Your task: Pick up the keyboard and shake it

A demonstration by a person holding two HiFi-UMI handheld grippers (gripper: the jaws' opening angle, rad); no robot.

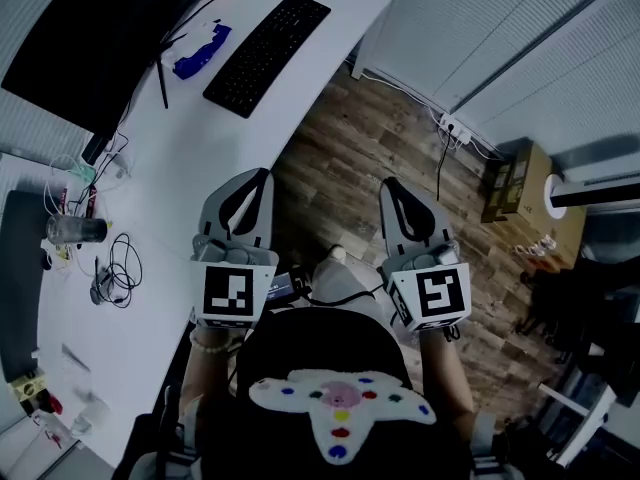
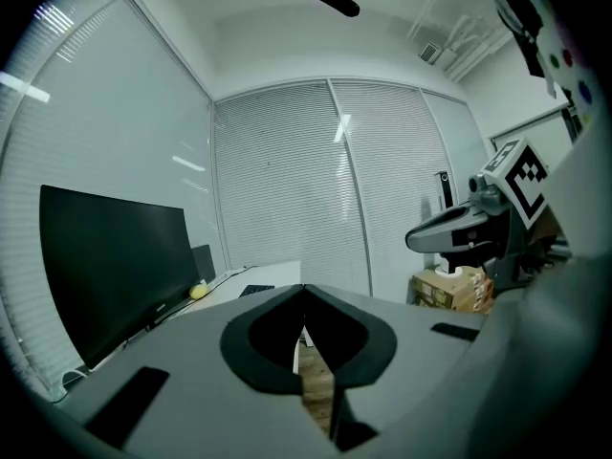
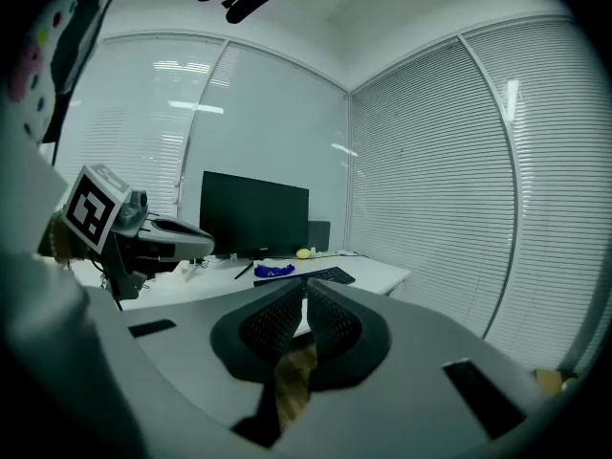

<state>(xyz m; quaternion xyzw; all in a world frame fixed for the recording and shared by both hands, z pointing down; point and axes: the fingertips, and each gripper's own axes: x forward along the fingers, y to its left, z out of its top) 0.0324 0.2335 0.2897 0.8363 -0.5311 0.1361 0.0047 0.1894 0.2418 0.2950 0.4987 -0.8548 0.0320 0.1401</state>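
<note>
The keyboard [image 1: 268,53] lies flat and untouched on the white counter [image 1: 190,178]. A blue object [image 1: 200,50] sits just beside its long side, with the dark monitor [image 1: 80,38] beyond that. Both grippers hang well short of the keyboard, on the person's side of it. The left gripper [image 1: 262,174] and right gripper [image 1: 392,182] each have their jaws pressed together, with nothing between them. Reaching looks like the step in hand. Spread both pairs of jaws before arriving, approach the keyboard's two short ends, and clamp evenly so it won't twist when shaken.
</note>
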